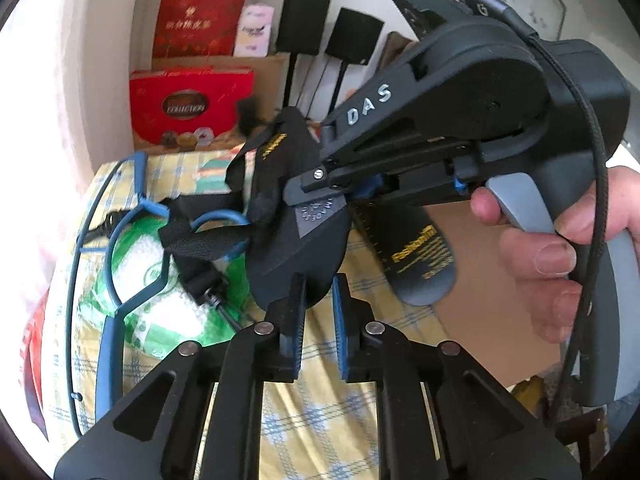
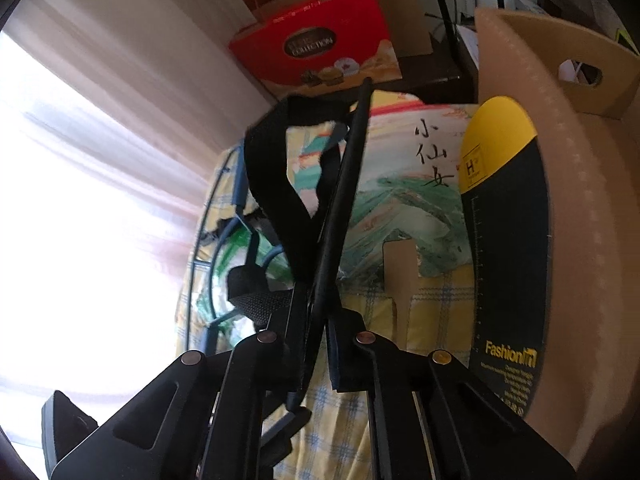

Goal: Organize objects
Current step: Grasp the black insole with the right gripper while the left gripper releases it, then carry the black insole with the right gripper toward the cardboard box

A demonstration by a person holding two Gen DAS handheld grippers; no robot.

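Observation:
A black strapped sandal (image 1: 298, 236) hangs in the air above the bed. My right gripper (image 1: 316, 186) is shut on its sole from the right; in the right wrist view the sole (image 2: 340, 216) runs edge-on between the fingers, with black straps (image 2: 272, 184) to the left. My left gripper (image 1: 320, 300) is just below the sandal's lower edge, its jaws a little apart around that edge, not clamped. A second black and yellow insole (image 1: 420, 256) lies on the cardboard; it also shows in the right wrist view (image 2: 508, 248).
A blue wire frame (image 1: 120, 248) and a green-white bag (image 1: 160, 280) lie on the yellow checked bedspread (image 1: 320, 420). A cardboard box (image 2: 576, 184) stands on the right. Red gift boxes (image 1: 188, 104) and paddles (image 1: 304, 28) stand against the back wall.

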